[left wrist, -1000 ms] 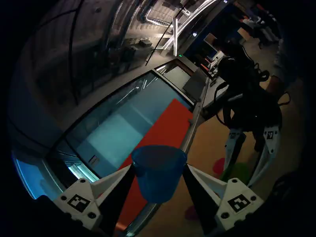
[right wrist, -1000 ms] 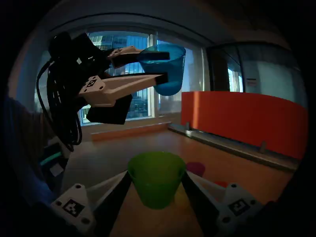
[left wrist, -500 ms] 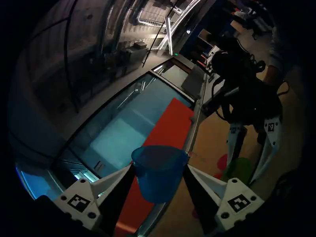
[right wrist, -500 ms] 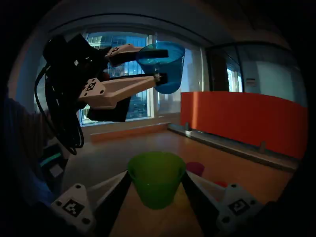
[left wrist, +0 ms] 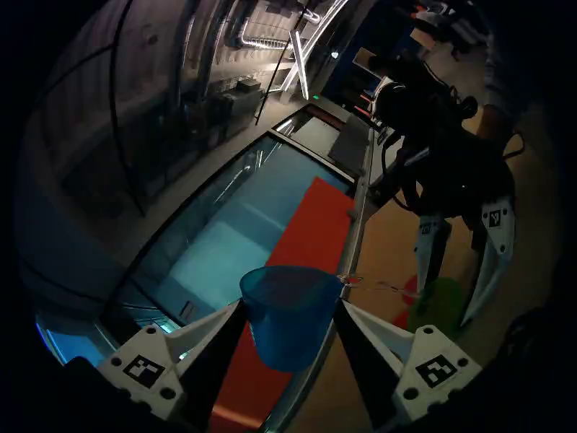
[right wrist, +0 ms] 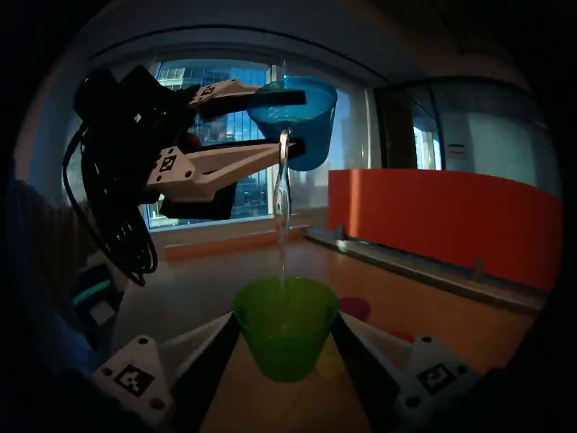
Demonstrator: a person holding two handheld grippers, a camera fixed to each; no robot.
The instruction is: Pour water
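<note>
Pour's under way: the left gripper (left wrist: 290, 312) clamps the tilted blue cup (left wrist: 288, 335) up high, a thin stream of water (right wrist: 280, 206) falls into the green cup (right wrist: 285, 343) pinched in the right gripper (right wrist: 285, 321) below, and that cup looks barely filled, so plenty remains.

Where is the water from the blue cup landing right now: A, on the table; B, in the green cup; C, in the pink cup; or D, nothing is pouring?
B: in the right gripper view, a thin stream runs from the rim of the blue cup straight down into the green cup below it.
</note>
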